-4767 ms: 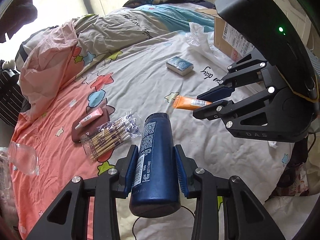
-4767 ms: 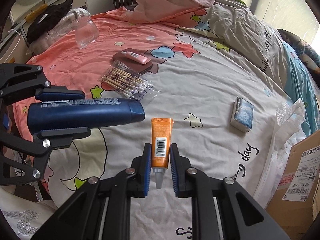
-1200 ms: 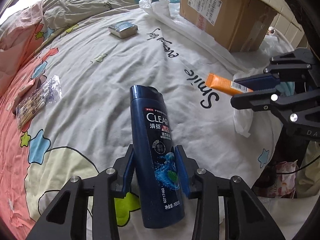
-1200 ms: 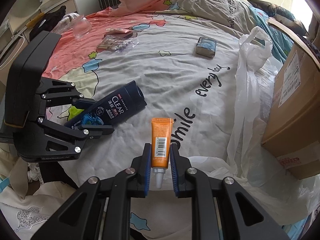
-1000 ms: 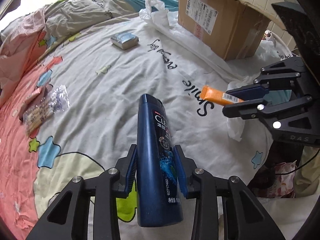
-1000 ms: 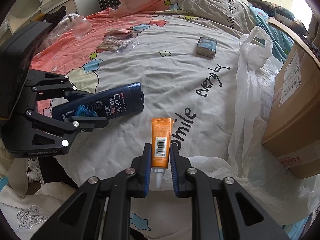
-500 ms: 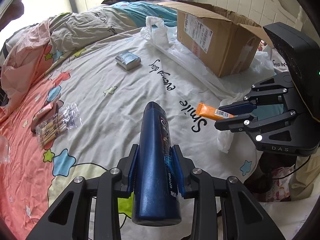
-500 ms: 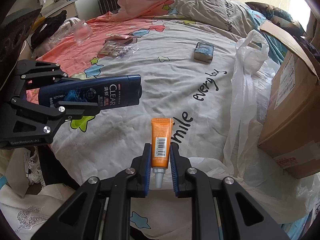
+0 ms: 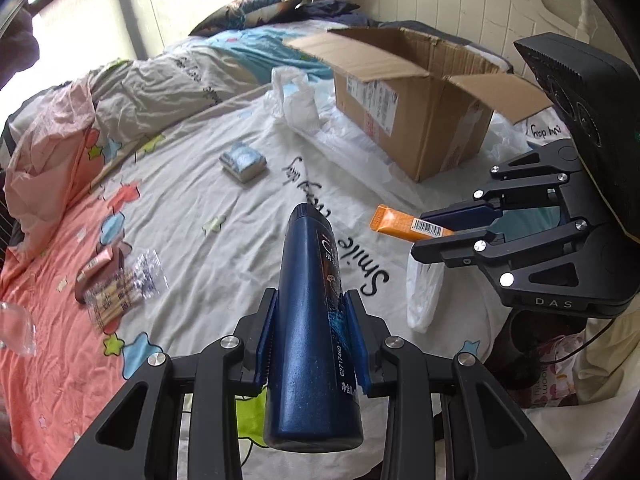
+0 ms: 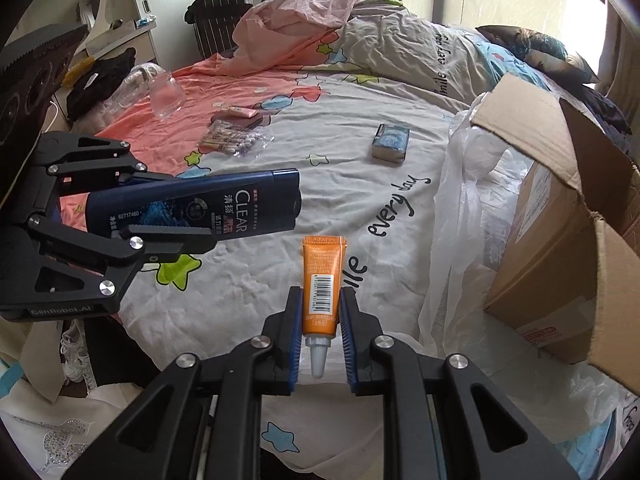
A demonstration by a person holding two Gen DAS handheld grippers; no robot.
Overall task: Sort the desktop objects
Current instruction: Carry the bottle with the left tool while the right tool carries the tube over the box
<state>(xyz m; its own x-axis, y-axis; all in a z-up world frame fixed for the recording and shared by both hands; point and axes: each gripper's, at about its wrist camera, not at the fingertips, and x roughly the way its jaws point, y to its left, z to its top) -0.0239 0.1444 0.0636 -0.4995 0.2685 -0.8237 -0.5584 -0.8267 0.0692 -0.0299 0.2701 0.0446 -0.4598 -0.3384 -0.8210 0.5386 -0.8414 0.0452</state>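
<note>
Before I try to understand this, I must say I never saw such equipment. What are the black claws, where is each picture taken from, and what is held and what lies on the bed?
No robot here: a person carries one hand-held gripper in each hand, each with a camera looking along its two fingers. So each picture shows its own gripper at the bottom and the other one at the side.

The left hand-held gripper is closed on a dark blue shampoo bottle. The right hand-held gripper is closed on a small orange tube.

Both are held above a bed. On it lie an open cardboard box, a white plastic bag, a small blue packet, a pack of cotton swabs and a pink tube.
</note>
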